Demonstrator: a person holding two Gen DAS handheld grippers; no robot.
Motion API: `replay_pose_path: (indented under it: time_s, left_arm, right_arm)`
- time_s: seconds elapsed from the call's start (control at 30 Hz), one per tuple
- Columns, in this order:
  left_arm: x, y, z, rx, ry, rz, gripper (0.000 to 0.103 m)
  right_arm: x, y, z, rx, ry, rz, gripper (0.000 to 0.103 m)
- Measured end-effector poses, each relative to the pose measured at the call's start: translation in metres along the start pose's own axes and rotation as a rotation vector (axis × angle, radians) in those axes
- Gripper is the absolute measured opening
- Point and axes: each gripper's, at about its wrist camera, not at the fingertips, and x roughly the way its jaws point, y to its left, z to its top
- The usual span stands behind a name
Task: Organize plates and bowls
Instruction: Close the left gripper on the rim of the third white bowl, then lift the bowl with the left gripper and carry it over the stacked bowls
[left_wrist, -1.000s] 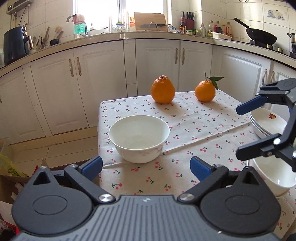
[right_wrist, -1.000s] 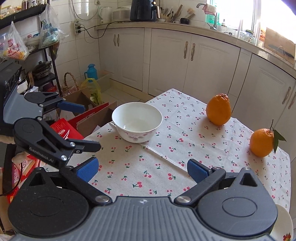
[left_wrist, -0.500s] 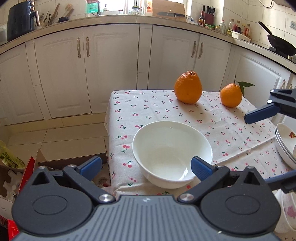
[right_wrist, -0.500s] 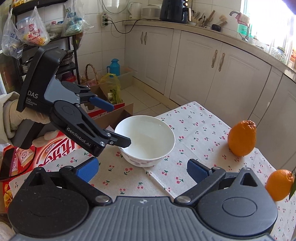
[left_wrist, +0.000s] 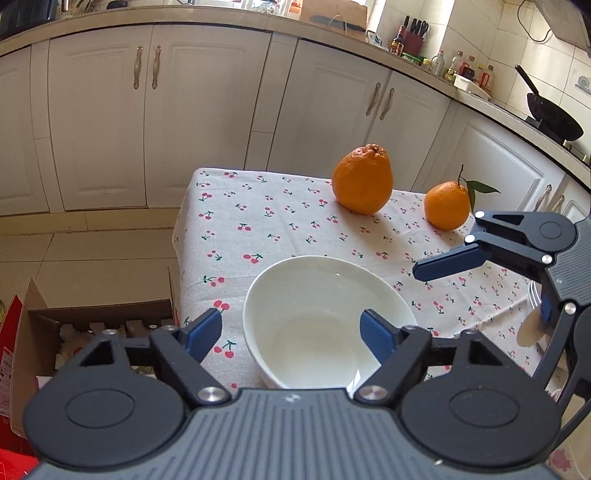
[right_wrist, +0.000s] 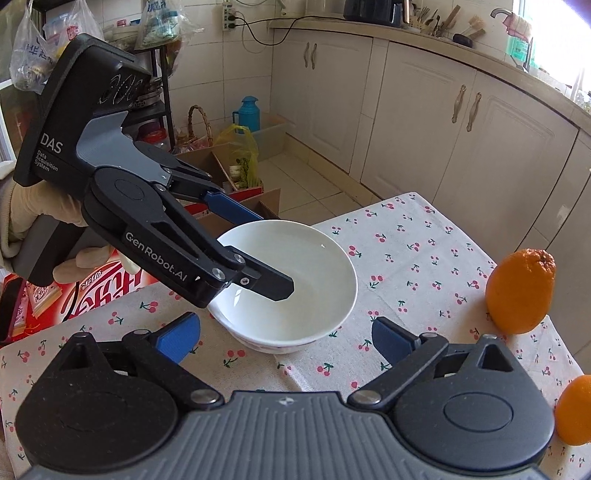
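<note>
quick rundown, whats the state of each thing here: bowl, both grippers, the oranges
bowl: upright, empty, near the table corner
left gripper: jaws open, straddling the bowl's rim, one finger inside, not closed on it
right gripper: jaws open, empty, short of the bowl
big orange: standing on the tablecloth, untouched
small orange: on the tablecloth, stem and leaf attached

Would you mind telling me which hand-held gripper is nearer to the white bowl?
Left. The left hand-held gripper straddles the white bowl's rim, open, one finger inside and one outside. The right hand-held gripper is open just short of the bowl, not touching.
</note>
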Motion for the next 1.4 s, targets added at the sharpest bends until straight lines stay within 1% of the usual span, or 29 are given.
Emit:
replay_pose_path:
  time_s: [0.07,0.13,0.2,0.27,0.53,0.73,1.0,1.4]
  left_arm:
    - [0.002,0.000,0.000,0.000,0.002,-0.002,0.079]
    - [0.003,0.001,0.001,0.000,0.006,-0.008,0.071]
    - [0.004,0.002,0.001,-0.003,0.010,-0.009,0.069]
    - [0.005,0.003,0.001,-0.010,0.010,-0.013,0.067]
    - [0.006,0.003,0.004,0.000,0.014,-0.028,0.066]
    - [0.006,0.002,0.005,0.008,0.018,-0.041,0.060]
    - [0.006,0.002,0.009,0.022,0.027,-0.040,0.056]
    - [0.009,-0.003,0.009,0.051,0.055,-0.024,0.056]
  right_arm:
    - [0.003,-0.002,0.000,0.002,0.004,0.010,0.100]
    - [0.007,-0.005,0.001,0.007,0.004,0.021,0.098]
    - [0.010,-0.004,0.001,0.004,0.011,0.028,0.092]
    - [0.012,-0.002,0.001,-0.003,0.016,0.029,0.089]
    - [0.015,-0.005,0.001,0.008,0.022,0.047,0.088]
    - [0.021,-0.010,-0.001,0.035,0.033,0.062,0.087]
    - [0.021,-0.012,-0.002,0.060,0.027,0.090,0.082]
    - [0.017,-0.010,-0.003,0.067,0.025,0.089,0.082]
